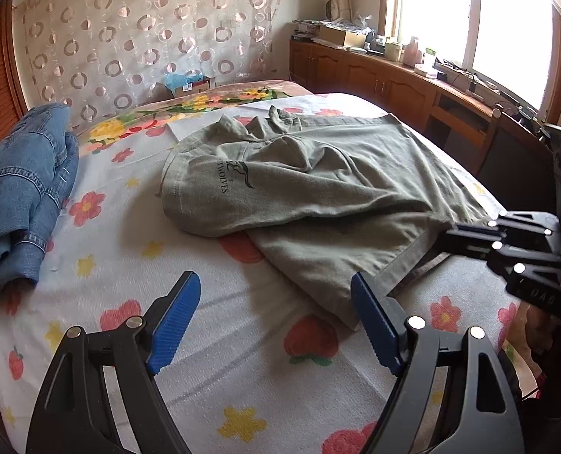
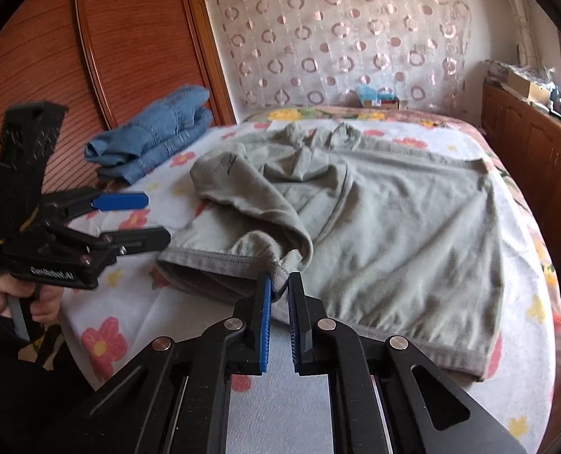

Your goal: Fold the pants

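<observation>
Right hand-held gripper [image 2: 279, 283] clamped on grey pants [image 2: 394, 219] hem, frame centre; left hand-held gripper [image 1: 276, 302] apart, shd pinch near hem corner low-centre before lifting evenly.

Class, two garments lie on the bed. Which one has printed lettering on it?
The grey-green garment spread mid-bed, with dark print near one end; the blue denim one is bundled beside it, unprinted.

Bed [image 1: 242, 370], floral sheet. Grey-green pants [image 1: 318, 196], partly folded, centre frame. Jeans [image 1: 27, 196], heaped, left edge. Left tool [image 1: 276, 317], bottom centre, blue pads wide apart over the pants' near corner. Right tool [image 1: 454, 234], right edge, at the hem.
</observation>
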